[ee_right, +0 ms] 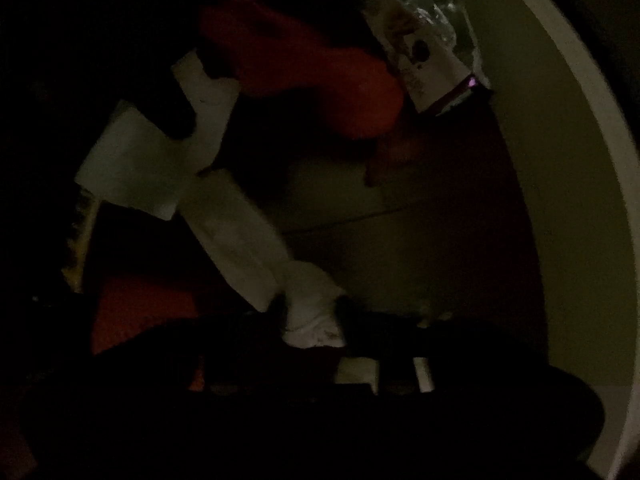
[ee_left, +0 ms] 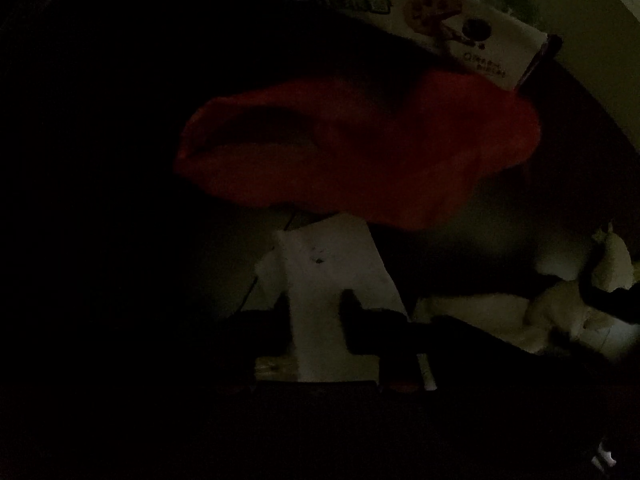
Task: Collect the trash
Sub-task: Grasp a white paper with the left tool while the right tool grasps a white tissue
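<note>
Two views: both very dark, both looking down into a bin with a pale curved wall (ee_right: pixel 532 184).
Left gripper (ee_left: pixel 314 312): dark fingers clenched on a flat white paper piece (ee_left: pixel 332 264); the sheet runs up between the fingers and fans out just ahead of the tips.
Red item (ee_left: pixel 360 152): crumpled, soft-looking, just beyond the white paper in the left view, touching its top edge; material unclear.
Snack wrapper (ee_left: pixel 420 16): beyond the red item and to the right, white face with a cookie picture, foil inside showing; printed characters on it, too blurred to read; brand not legible.
Tissue wads (ee_left: pixel 560 308): right of the left gripper, near the bin wall.
Right gripper (ee_right: pixel 312 320): fingers clamped on a crumpled white tissue (ee_right: pixel 308 296), which sits between the tips.
White paper strip (ee_right: pixel 236 232): runs from the tissue up and to the left, overlapping another white sheet.
Right view, far side: the same red item and the wrapper lean at the wall, well beyond the right gripper; no text readable there.
</note>
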Demonstrator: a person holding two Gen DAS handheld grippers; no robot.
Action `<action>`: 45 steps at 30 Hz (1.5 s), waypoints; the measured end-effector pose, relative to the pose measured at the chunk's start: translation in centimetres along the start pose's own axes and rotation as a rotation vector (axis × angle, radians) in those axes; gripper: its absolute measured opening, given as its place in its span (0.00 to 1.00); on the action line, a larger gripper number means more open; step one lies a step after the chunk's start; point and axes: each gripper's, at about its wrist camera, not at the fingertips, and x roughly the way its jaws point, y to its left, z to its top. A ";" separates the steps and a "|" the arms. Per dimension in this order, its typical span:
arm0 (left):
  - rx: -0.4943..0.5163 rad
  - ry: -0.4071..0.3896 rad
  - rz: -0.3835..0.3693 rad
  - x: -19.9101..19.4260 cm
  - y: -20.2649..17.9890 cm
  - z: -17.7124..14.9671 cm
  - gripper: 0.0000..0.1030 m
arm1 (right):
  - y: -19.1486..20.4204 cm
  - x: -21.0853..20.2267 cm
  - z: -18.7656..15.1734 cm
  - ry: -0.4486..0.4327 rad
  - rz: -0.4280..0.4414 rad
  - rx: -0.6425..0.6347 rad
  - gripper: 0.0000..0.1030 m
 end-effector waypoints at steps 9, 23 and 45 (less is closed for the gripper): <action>-0.056 -0.026 -0.047 -3.5 1.4 -1.4 0.03 | -0.4 -5.2 -1.2 -0.069 -0.008 0.016 0.10; -0.186 -0.051 -0.216 -10.1 4.4 -2.8 0.05 | -3.1 -17.8 -4.1 -0.172 -0.056 0.203 0.10; -0.098 0.014 -0.095 0.0 1.2 1.1 0.10 | -3.5 -12.3 -5.5 -0.108 0.081 0.334 0.10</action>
